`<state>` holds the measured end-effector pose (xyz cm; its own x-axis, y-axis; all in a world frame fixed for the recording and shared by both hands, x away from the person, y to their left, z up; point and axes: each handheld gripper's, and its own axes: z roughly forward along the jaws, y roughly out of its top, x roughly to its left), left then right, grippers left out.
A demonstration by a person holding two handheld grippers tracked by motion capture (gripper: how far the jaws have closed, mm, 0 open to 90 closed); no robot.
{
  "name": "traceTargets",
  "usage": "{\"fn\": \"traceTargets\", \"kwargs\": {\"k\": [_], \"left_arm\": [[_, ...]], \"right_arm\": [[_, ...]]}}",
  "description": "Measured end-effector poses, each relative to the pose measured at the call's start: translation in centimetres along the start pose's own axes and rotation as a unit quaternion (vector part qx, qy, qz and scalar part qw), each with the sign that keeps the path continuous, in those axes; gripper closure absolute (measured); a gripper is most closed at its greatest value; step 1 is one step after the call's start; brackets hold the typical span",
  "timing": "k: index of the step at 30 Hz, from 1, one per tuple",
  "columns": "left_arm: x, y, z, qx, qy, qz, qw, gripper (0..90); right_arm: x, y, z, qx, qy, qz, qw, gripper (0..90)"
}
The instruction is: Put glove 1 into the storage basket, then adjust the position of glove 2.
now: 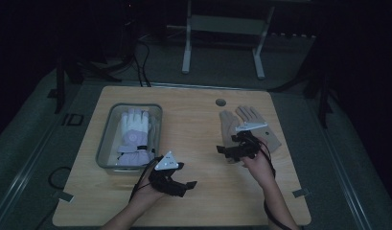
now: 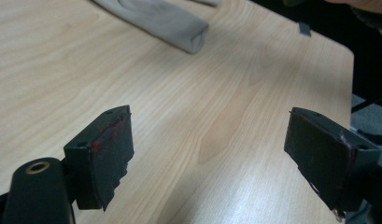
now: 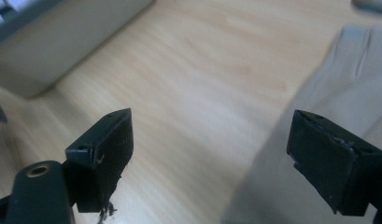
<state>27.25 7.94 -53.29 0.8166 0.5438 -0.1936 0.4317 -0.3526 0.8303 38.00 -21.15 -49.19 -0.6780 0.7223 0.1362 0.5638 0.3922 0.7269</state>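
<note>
The wooden table (image 1: 193, 187) takes up the middle of the dim high view, its far edge and the floor beyond lost in near darkness, so the white frame of a stand (image 1: 222, 28) behind it is hard to make out. On the table's left part sits a clear plastic bin (image 1: 106, 136) with a white glove (image 1: 133, 127) lying in it, fingers toward the far edge and cuff toward the person; what the folded pale piece at the bin's near end is cannot be told. On the right part lies a tan glove (image 1: 231, 122), flat, its long axis running from near to far with the fingers toward the far side; its cuff end is covered by the right gripper (image 1: 226, 151) and the hand that bears it. In the right gripper view that glove (image 3: 338, 74) fills the right side, blurred and cut off by the frame, while the bin's wall (image 3: 62, 42) is a soft grey block at upper left. This gripper's jaws stand wide apart, one over bare wood and one over the glove, with nothing clamped. The left gripper (image 1: 184, 187) hovers near the bin's near right corner, over open wood, also spread wide and holding nothing; its own view shows a rolled end of the tan glove (image 2: 172, 25) farther off. A small round hole (image 1: 221, 102) sits near the far edge.
</note>
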Motion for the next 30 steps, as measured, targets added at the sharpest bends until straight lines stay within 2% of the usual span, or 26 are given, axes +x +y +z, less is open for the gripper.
{"fn": "traceTargets", "kwargs": {"k": [2,6,8,12,14,20,23,27,29,30], "left_arm": [[0.1,-0.5,0.4,0.004,-0.004,-0.008,1.0000,16.0],[0.0,-1.3,1.0,0.014,0.003,0.004,0.9999,16.0],[-0.1,-1.7,1.1,0.010,0.005,0.007,0.9999,16.0],[-0.3,-2.4,1.3,-0.001,0.002,0.012,0.9999,16.0],[-0.5,-2.6,1.5,0.001,0.003,0.012,0.9999,16.0],[-0.4,-3.5,1.7,-0.018,0.004,0.012,0.9998,16.0],[-0.4,-3.7,1.6,-0.026,0.009,0.010,0.9996,16.0],[-0.4,-3.7,1.4,-0.034,0.013,0.019,0.9992,16.0],[-0.4,-3.7,1.3,-0.040,0.012,0.023,0.9989,16.1],[-0.4,-3.7,1.3,-0.040,0.012,0.023,0.9988,16.1]], "right_arm": [[-0.1,-0.9,0.0,0.001,-0.003,-0.003,1.0000,14.1],[-0.3,-2.3,-0.4,-0.004,-0.006,-0.013,0.9999,14.1],[-0.4,-3.1,-0.6,-0.018,-0.013,-0.022,0.9995,14.1],[-0.6,-4.4,-0.9,-0.017,-0.022,-0.022,0.9994,14.2],[-0.7,-5.1,-1.0,-0.015,-0.023,-0.018,0.9995,14.2],[-1.5,-6.9,-1.2,-0.023,-0.024,-0.015,0.9993,14.3],[-1.8,-7.1,-1.4,-0.028,-0.022,-0.018,0.9992,14.3],[-1.9,-6.6,-2.0,-0.031,-0.022,-0.002,0.9993,14.2],[-2.1,-6.2,-2.3,-0.040,-0.020,0.000,0.9990,14.2],[-2.3,-6.0,-2.5,-0.054,-0.020,0.000,0.9983,14.1]]}}
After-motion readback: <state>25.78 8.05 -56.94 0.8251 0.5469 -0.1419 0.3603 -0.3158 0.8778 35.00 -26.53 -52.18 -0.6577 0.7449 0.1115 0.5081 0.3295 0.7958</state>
